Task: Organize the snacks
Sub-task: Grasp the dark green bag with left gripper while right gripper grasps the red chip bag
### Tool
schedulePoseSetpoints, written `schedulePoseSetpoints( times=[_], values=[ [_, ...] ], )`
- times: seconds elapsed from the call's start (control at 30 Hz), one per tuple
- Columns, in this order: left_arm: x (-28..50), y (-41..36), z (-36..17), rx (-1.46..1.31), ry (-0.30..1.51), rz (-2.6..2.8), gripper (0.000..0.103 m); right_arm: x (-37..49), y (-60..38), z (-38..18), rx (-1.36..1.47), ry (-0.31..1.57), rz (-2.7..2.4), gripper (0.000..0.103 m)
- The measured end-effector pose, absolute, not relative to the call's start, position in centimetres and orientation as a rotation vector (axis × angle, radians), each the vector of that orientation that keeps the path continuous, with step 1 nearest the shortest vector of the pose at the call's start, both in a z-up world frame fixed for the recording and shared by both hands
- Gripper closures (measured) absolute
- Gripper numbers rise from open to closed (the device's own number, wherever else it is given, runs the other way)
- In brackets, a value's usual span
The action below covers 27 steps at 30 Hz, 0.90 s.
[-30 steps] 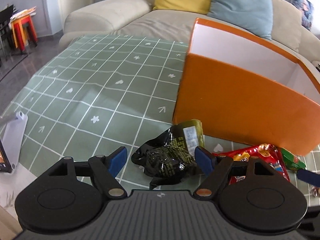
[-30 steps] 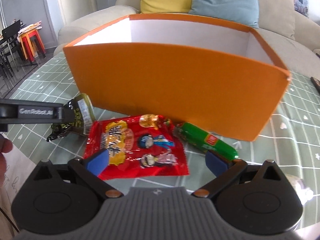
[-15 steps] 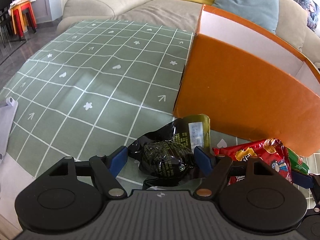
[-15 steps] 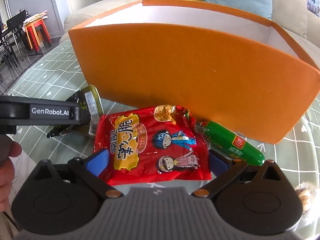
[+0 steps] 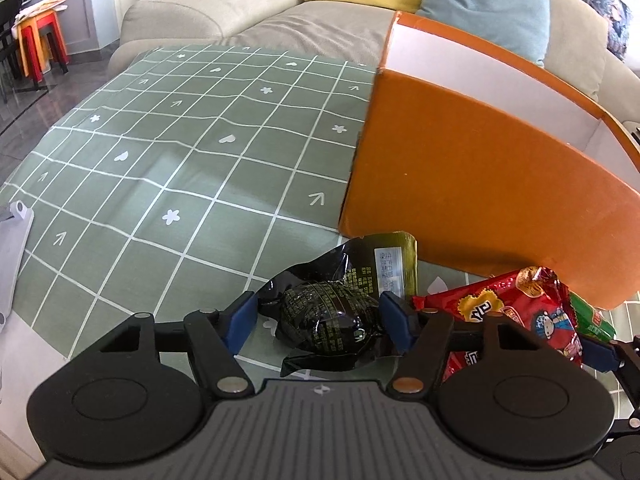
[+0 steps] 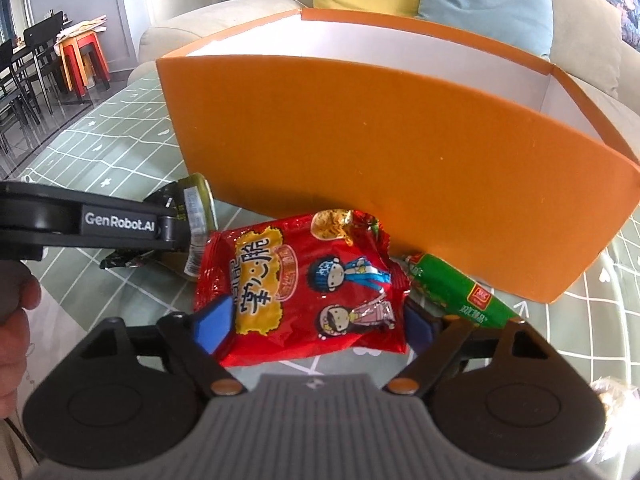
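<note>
A black and green snack pouch (image 5: 340, 312) lies on the green checked tablecloth (image 5: 180, 160) between the pads of my left gripper (image 5: 320, 316), which closes around it and touches its sides. A red snack packet (image 6: 308, 284) lies between the pads of my right gripper (image 6: 312, 320), whose jaws press its edges. A green sausage stick (image 6: 456, 292) lies to its right. The orange box (image 6: 380, 160) with a white inside stands open just behind the snacks, and also shows in the left wrist view (image 5: 480, 184).
A sofa (image 5: 280, 12) with yellow and blue cushions stands behind the table. A white object (image 5: 12, 256) lies at the table's left edge. A clear packet of nuts (image 6: 612, 392) lies at the lower right. Red stools (image 6: 84, 56) stand far left.
Both grippers have moved forward and down over their snacks. Their jaws have narrowed: the left around the black pouch, the right around the red packet.
</note>
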<state>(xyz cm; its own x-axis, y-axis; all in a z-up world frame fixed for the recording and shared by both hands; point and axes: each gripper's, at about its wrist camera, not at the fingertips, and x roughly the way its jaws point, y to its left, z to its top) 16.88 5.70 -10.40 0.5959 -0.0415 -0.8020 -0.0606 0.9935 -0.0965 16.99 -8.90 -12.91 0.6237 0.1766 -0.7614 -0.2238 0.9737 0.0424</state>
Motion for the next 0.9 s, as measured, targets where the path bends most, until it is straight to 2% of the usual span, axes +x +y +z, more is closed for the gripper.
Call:
schedulePoseSetpoints(
  times=[0.03, 0.07, 0.47, 0.9],
  values=[
    [16.8, 5.6, -10.3, -0.11, 0.927, 0.006, 0.034, 16.8, -9.0, -12.8, -0.055, 0.867, 0.233, 0.027],
    [16.7, 5.4, -10.1, -0.1, 0.916, -0.003, 0.043, 16.7, -9.1, -12.7, -0.054, 0.866, 0.236, 0.027],
    [16.0, 4.9, -9.6, -0.098, 0.916, -0.055, 0.047, 15.6, -10.2, -11.6, -0.027, 0.858, 0.208, 0.032],
    [12.6, 4.1, -6.9, -0.071, 0.824, -0.139, 0.048, 12.8, -12.0, -8.0, -0.001, 0.776, 0.214, 0.032]
  ],
)
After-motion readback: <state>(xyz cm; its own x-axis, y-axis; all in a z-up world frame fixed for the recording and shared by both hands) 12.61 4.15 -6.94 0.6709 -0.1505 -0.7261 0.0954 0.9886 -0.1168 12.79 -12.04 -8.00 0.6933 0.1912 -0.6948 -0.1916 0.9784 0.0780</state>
